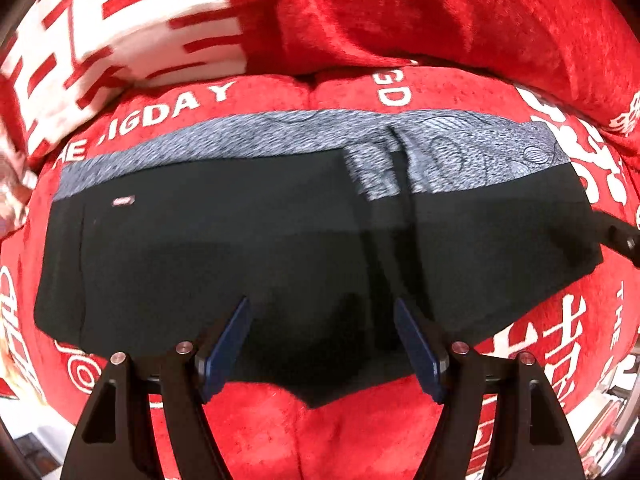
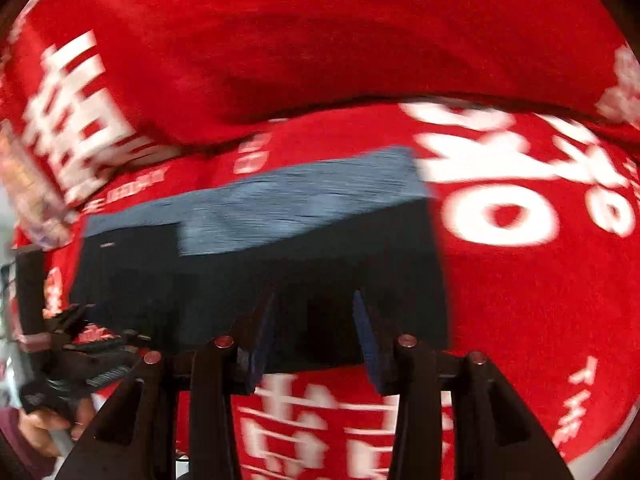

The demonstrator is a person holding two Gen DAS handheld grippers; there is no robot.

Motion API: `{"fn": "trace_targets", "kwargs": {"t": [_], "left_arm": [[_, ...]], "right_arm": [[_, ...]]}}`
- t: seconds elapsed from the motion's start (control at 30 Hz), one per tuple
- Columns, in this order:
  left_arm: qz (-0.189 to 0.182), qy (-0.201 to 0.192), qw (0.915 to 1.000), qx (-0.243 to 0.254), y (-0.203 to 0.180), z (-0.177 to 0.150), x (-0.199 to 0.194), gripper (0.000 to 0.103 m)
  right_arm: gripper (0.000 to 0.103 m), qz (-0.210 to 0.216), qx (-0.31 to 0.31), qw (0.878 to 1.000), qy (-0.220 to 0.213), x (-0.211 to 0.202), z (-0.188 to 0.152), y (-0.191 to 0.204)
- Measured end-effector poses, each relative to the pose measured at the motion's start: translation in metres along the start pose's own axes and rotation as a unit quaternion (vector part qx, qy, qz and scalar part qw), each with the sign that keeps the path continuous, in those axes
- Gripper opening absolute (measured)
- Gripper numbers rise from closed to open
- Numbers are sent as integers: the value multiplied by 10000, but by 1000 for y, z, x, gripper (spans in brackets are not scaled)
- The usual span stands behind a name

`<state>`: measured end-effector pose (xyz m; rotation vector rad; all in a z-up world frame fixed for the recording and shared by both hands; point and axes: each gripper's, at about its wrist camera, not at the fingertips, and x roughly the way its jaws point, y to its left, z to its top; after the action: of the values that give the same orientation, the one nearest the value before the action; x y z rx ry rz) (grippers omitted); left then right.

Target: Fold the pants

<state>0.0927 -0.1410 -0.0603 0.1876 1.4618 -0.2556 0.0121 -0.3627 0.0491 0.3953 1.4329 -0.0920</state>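
Black pants [image 1: 248, 248] with a grey patterned waistband [image 1: 280, 132] lie folded flat on a red sofa seat [image 1: 360, 432]. In the right wrist view, which is motion-blurred, the pants [image 2: 280, 276] sit at centre left. My left gripper [image 1: 322, 312] is open and empty, its blue-padded fingers spread just above the pants' near edge. My right gripper [image 2: 314, 304] is open and empty, over the near right part of the pants. The left gripper's body and the hand holding it show at the lower left in the right wrist view [image 2: 72, 360].
The seat cover is red plush with white lettering [image 1: 160, 112]. A red backrest [image 1: 420, 12] rises behind the pants. A red-and-white cushion [image 1: 112, 32] leans at the back left. The sofa's front edge and some floor show at the lower left [image 1: 28, 436].
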Motion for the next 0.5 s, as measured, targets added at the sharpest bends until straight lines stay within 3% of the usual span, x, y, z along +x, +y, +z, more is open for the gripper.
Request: {"fn": "trace_targets", "kwargs": {"t": [0.2,0.3,0.4,0.5], "left_arm": [[146,79,9996,-214,27,-21,-4,75],[181,141,9989,-405,44,-33,-5,75],[167,156,9983,-544,57,-44,-7,75],[159,191,9979,-598,67,-51,-6,75]], "right_arm": [[44,492,-4,9983,305,53,25,58],[44,265,48,9936,1095,93,12,79],[44,89,-159,9952,965,87,-6,94],[49,175,-369,9938,1032,76,-17,103]]}}
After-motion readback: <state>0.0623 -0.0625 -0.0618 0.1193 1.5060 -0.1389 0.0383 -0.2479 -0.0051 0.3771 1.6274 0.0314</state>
